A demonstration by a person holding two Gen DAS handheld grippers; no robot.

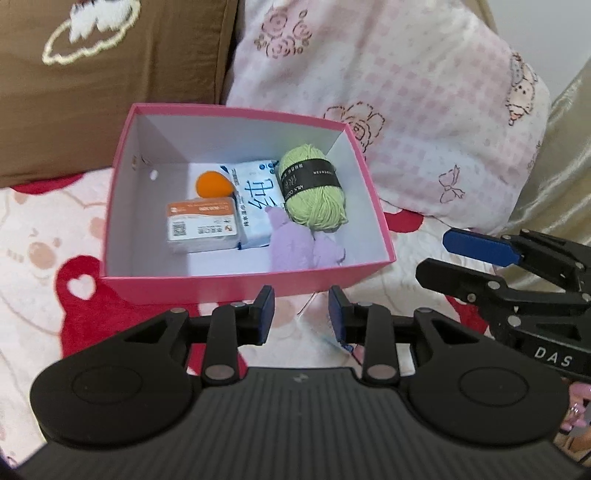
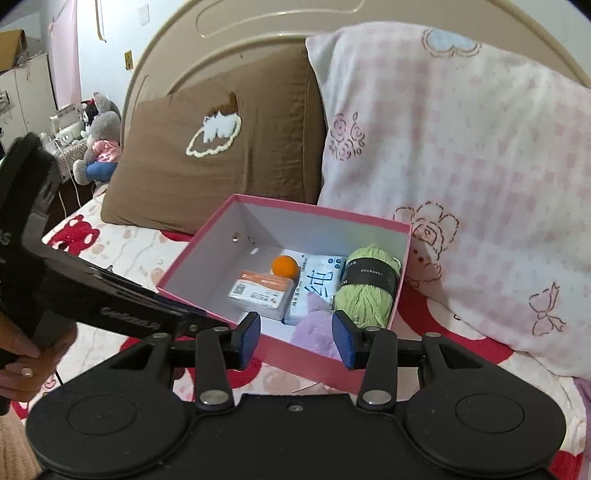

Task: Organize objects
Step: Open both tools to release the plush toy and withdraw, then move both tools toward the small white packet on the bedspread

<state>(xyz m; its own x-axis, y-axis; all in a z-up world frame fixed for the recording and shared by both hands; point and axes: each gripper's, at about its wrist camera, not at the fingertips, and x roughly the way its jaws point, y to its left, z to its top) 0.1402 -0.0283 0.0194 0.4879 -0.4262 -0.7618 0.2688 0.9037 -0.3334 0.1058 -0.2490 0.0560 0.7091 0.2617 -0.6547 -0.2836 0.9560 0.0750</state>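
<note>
Both the left gripper [image 1: 301, 314] and right gripper [image 2: 295, 339] hover spread and empty just before the pink box [image 1: 236, 286] (green yarn ball [image 1: 314, 190] inside).

Supporting surface: a bed covered by a white and pink sheet printed with red bear shapes [image 1: 79, 291]. Directly on it sits an open pink cardboard box with a white interior [image 1: 236, 291], near the head end. Behind the box, a brown fabric pillow with a white embroidered motif [image 2: 221, 155] and a pink-and-white checked pillow with rose prints [image 2: 461, 155] lie side by side, leaning against the beige curved headboard [image 2: 258, 26].
</note>
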